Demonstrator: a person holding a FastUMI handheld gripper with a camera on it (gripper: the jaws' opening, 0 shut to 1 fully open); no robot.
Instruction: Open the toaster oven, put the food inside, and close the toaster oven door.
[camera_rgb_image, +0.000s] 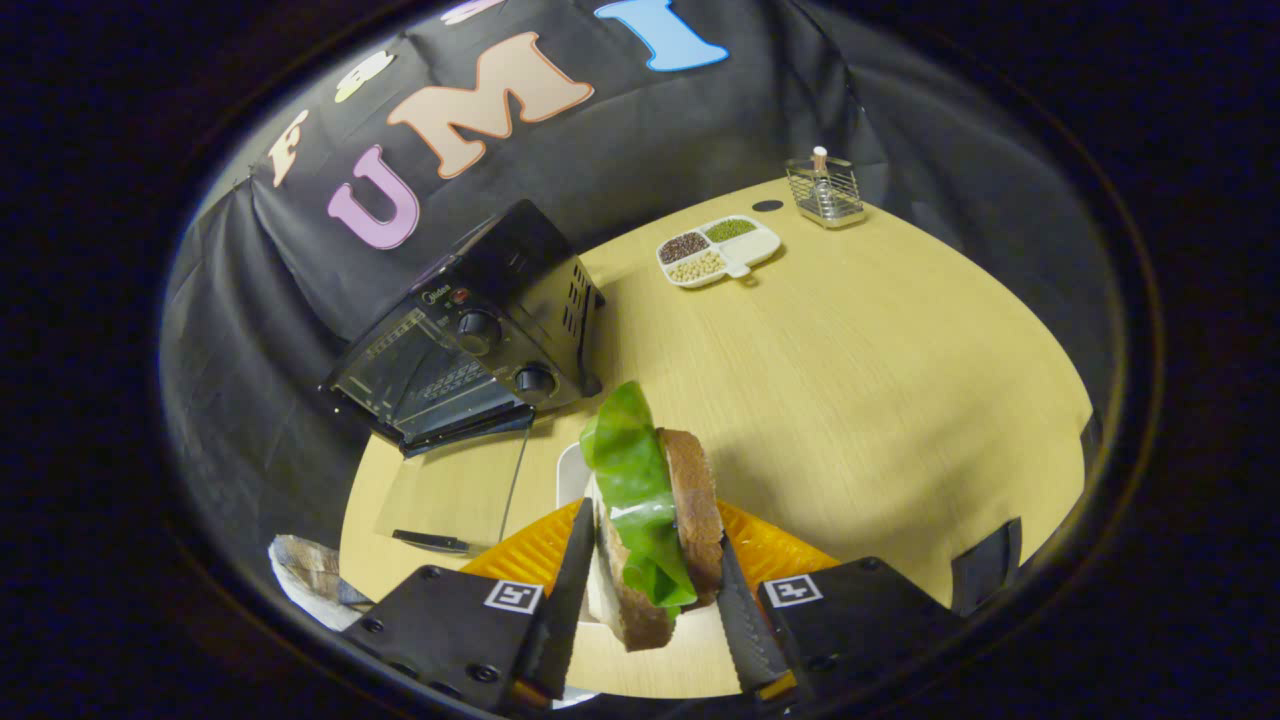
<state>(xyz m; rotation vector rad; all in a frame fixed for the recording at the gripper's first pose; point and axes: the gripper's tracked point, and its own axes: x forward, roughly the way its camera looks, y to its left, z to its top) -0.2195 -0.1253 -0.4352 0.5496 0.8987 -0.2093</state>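
Observation:
My gripper (652, 532) is shut on a sandwich (688, 500), two bread slices with a green lettuce leaf sticking up between them, held on edge above the table. The black toaster oven (500, 300) stands beyond the fingers to the left, against the booth wall. Its glass door (440, 495) hangs open, folded down flat toward me, with the dark handle (430, 542) at its near edge. The wire rack (440, 385) shows inside the open cavity. A white plate (570, 470) peeks out just behind the sandwich, between it and the oven door.
A white divided dish (745, 248) with beans and seeds sits at the far side of the wooden table (880, 380). Beside it stands a wire holder (826, 195) with a small bottle. A crumpled pale object (305, 570) lies off the table's near left edge.

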